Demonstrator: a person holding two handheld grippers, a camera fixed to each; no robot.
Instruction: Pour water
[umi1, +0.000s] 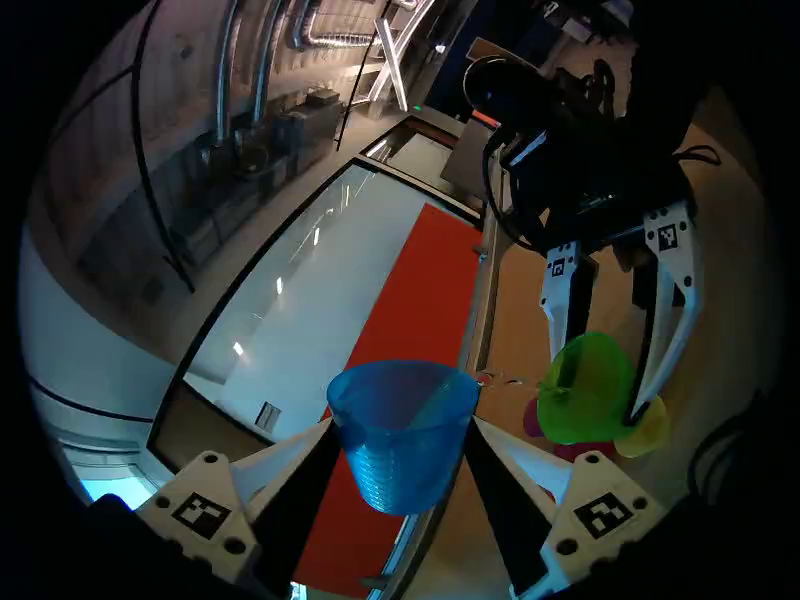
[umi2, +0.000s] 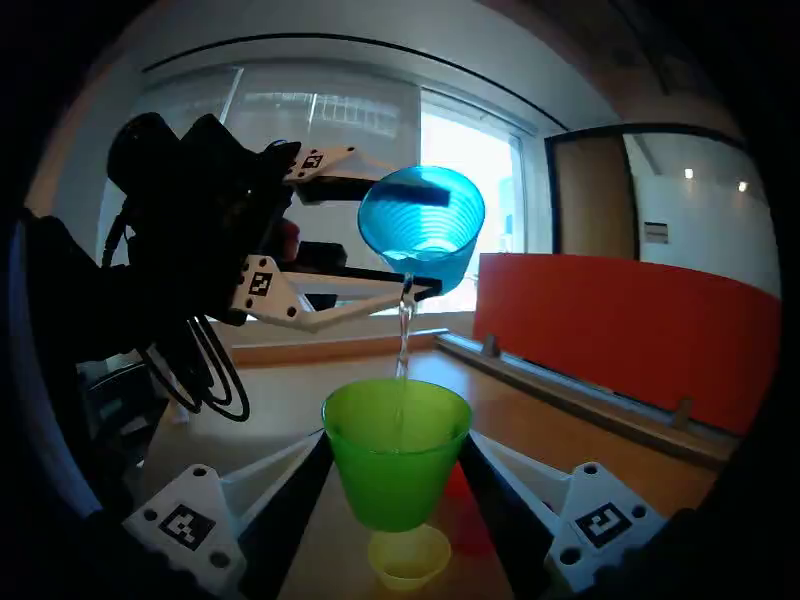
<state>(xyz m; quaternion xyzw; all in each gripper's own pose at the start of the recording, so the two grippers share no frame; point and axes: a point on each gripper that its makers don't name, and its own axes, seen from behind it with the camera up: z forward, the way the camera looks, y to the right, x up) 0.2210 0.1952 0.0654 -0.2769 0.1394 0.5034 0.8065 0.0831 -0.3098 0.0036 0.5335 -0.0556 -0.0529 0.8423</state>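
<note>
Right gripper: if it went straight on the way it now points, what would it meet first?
Probably the blue cup held by the left gripper, or that gripper's lower jaw, which lie near the middle of the right gripper view beyond the green cup. Depth is unclear.

Office, by my read. Long wooden desk under my hands, red divider panel along its far edge. Big bright window ahead, wooden door beside it. Bare pipes on ceiling.
</note>
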